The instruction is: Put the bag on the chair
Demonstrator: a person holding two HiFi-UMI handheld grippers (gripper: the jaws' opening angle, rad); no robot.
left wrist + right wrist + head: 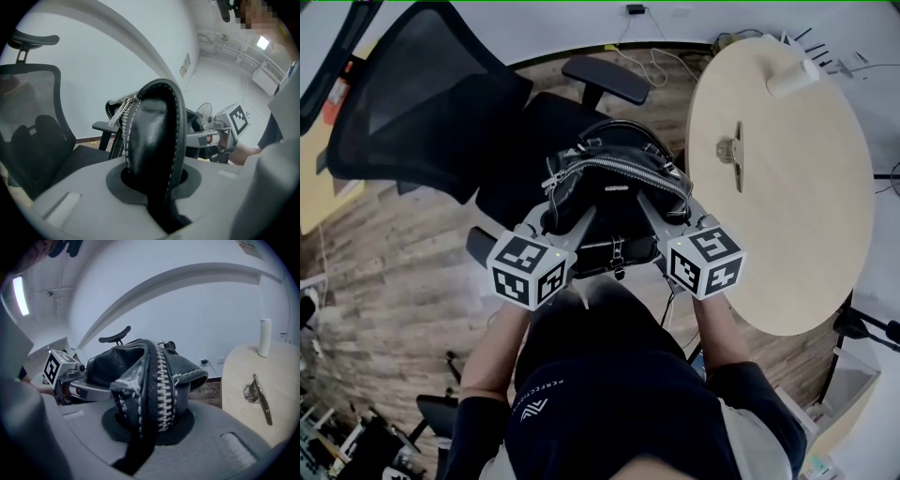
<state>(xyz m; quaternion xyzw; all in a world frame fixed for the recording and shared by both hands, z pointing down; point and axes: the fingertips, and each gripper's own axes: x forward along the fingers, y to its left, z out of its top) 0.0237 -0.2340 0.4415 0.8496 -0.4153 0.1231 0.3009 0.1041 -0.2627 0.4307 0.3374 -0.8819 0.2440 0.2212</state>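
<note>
Jaws of the left gripper (551, 204) and right gripper (679, 202) are clamped on opposite ends of the black zipped leather bag (614, 164), seemingly keeping it upright over the black mesh office chair (422, 94), left of the round wooden table (787, 197).

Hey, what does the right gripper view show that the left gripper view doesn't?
Only the right gripper view: the round table, with a metal object and a white cylinder on it. Only the left gripper view: the chair's mesh backrest and seat. Both: the black bag clamped in the jaws, with the left gripper and right gripper each seeing the other.
</note>
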